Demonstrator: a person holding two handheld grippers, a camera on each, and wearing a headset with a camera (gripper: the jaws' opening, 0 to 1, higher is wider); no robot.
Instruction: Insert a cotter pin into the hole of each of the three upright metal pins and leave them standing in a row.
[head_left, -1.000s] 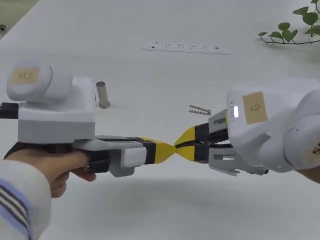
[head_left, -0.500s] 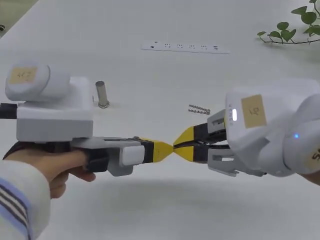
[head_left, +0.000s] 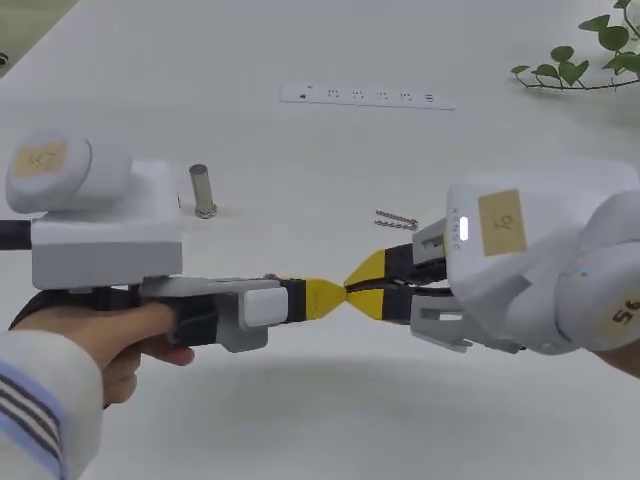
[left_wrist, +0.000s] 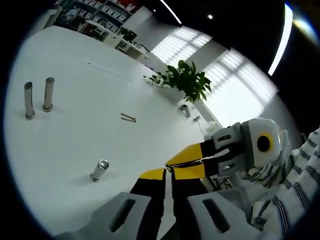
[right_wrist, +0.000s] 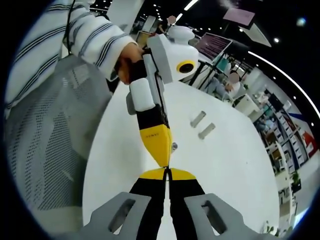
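One white table (head_left: 330, 430) lies under everything. At the centre of the head view, the left tool (head_left: 336, 296) and right tool (head_left: 356, 287) meet nose to nose. Each has its jaws pressed together, and anything pinched there is too small to make out. A metal pin (head_left: 203, 190) stands upright at upper left. At the left edge of the left gripper view stand a second pin (left_wrist: 28, 100) and a third pin (left_wrist: 48, 93). Loose cotter pins (head_left: 397, 219) lie just right of centre.

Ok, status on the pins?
Left gripper and right gripper shut, tips touching above table. Metal pin upright, cotter pins loose. Nothing blocking.
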